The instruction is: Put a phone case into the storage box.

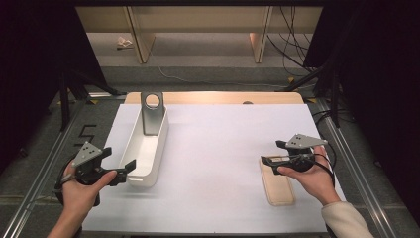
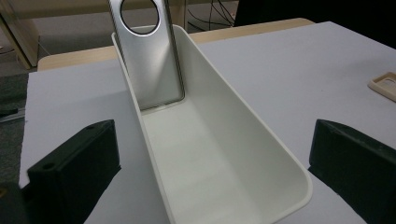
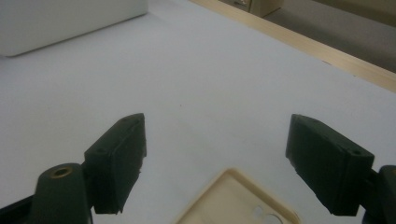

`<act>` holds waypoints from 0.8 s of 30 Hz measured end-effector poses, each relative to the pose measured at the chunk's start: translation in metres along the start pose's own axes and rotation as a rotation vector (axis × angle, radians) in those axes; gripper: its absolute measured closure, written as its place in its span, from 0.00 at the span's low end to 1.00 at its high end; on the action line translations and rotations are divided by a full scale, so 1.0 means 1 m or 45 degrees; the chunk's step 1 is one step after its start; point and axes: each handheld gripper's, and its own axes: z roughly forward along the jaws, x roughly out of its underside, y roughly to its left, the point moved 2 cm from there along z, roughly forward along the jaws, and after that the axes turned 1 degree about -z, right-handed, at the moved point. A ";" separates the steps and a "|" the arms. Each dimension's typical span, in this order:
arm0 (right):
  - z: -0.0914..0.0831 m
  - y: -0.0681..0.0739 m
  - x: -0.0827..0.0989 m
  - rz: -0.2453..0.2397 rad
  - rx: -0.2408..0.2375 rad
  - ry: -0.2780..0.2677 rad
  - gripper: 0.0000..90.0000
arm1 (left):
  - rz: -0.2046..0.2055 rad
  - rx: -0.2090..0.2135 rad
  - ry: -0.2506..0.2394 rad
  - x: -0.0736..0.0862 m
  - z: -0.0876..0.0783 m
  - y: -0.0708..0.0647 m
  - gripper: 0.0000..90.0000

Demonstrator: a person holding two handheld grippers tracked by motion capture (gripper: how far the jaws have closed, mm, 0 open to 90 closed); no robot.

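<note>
A long white bin [image 1: 143,148] lies lengthwise on the white sheet at the left. A silver metal plate [image 1: 152,111] with a round hole leans upright against the bin's far end. My left gripper [image 1: 119,157] is at the bin's near left corner. Its jaws stand open, and the bin's near end [image 2: 261,186] sits between and beyond them with the plate [image 2: 149,60] behind. A beige phone case [image 1: 278,186] lies flat at the right. My right gripper [image 1: 272,152] hovers open over the case's far end [image 3: 233,200], holding nothing.
The white sheet [image 1: 218,148] covers a wooden table whose far edge [image 1: 213,97] shows. Dark stands and cables rise at both sides beyond the table. The beige case [image 2: 384,85] lies far right of the bin.
</note>
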 end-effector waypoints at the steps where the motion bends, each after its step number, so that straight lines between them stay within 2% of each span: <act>1: 0.000 0.000 0.000 -0.005 0.001 0.005 0.24 | -0.001 -0.001 -0.001 0.000 0.000 0.000 0.01; 17: -0.003 -0.003 0.004 -0.010 -0.003 0.041 0.24 | -0.001 0.006 0.000 -0.001 0.003 -0.001 0.02; 24: -0.008 -0.002 0.008 -0.078 -0.050 0.125 0.26 | 0.004 0.016 0.002 -0.002 0.006 -0.001 0.02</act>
